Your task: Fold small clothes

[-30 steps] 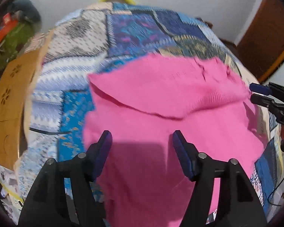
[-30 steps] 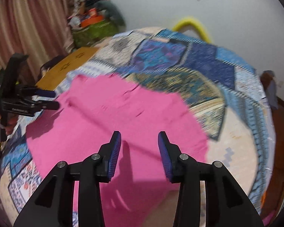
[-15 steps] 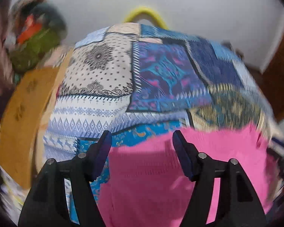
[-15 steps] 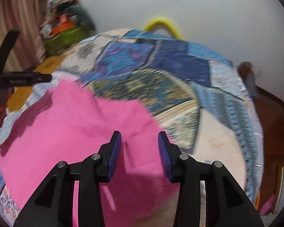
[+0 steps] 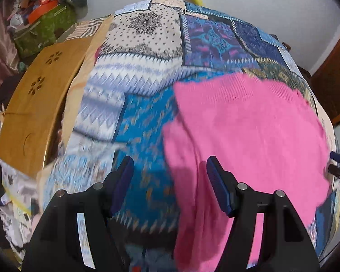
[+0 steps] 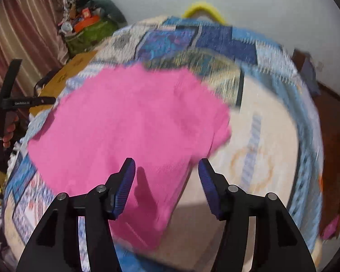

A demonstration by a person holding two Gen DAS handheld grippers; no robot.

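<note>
Lying flat on the patchwork bed cover (image 5: 147, 72) is a pink cloth (image 5: 249, 124), spread out with its top edge folded over. It sits toward the right side of the bed in the left wrist view and toward the left in the right wrist view.

The left hand-held gripper (image 5: 170, 181) hangs over the pink cloth's left edge. Its jaws stand wide apart and hold nothing. One finger is over the blue cover, the other over the pink.

The right hand-held gripper (image 6: 166, 181) hangs over the cloth's near right corner. Its jaws have just been opening and now stand apart, with the pink edge below them but not pinched.

A wooden board (image 5: 34, 113) lies left of the bed. A green bag (image 6: 88, 34) with piled things sits far off.
</note>
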